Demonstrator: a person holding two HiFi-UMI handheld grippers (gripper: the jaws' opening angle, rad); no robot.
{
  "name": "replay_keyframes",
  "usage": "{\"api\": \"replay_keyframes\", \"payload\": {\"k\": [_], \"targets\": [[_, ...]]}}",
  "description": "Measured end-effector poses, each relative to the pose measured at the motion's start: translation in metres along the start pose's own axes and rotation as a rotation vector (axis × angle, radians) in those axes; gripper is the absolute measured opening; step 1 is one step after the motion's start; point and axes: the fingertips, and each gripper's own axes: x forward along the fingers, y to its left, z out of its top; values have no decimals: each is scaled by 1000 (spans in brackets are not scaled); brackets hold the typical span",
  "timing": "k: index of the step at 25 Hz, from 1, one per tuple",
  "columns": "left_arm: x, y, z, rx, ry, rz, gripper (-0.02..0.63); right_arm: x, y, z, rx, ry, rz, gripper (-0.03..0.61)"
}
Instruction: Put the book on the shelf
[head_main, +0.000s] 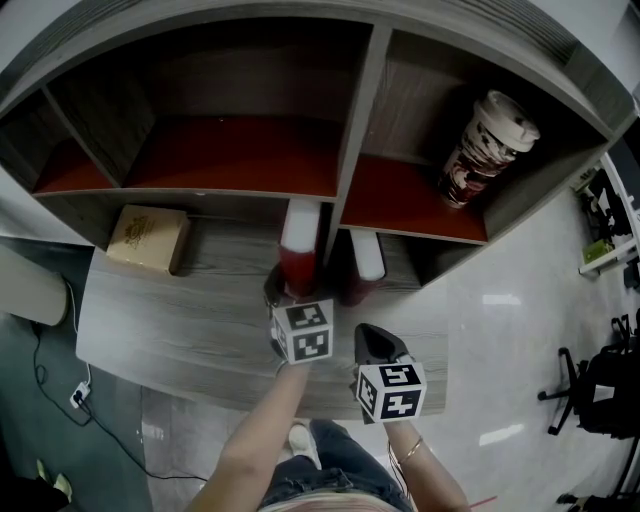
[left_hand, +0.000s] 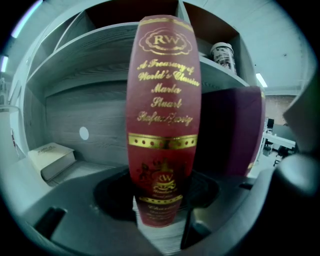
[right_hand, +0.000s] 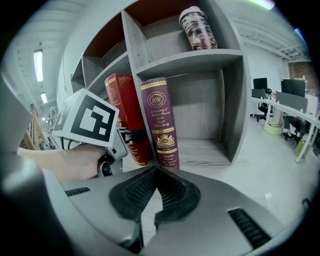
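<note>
On the lower board, left of the divider (head_main: 352, 130): the red book (left_hand: 162, 125) is upright with its spine toward the left gripper, close against the divider. I cannot tell if its lower end rests on the board.
Left gripper (head_main: 288, 296): the fingers are closed onto the lower end of the red book, one on each side, open only as wide as the book is thick.
Right gripper (right_hand: 156, 172): the fingers are together at the tips and nothing is between them. It hangs in front of the shelf (head_main: 240, 190), apart from the books.
Books, counted: three. These are the red book, a dark purple book (right_hand: 160, 122) standing upright just beside it on the other side of the divider, and a pale book (head_main: 148, 238) lying flat far to the left on the same board.
Cups, counted: one patterned cup (head_main: 487, 148) with a lid, in the upper right compartment.
Grippers, counted: two, each held in a hand.
</note>
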Motion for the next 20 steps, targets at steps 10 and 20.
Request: {"api": "replay_keyframes", "payload": {"k": [10,20], "targets": [[-1,-4,-1,12,42,-44,239,-2,7,-1,-6,-2,12,9],[-20,-7,2,10,20,-42,245,-14,12,-3,-12,-16,12,9]]}}
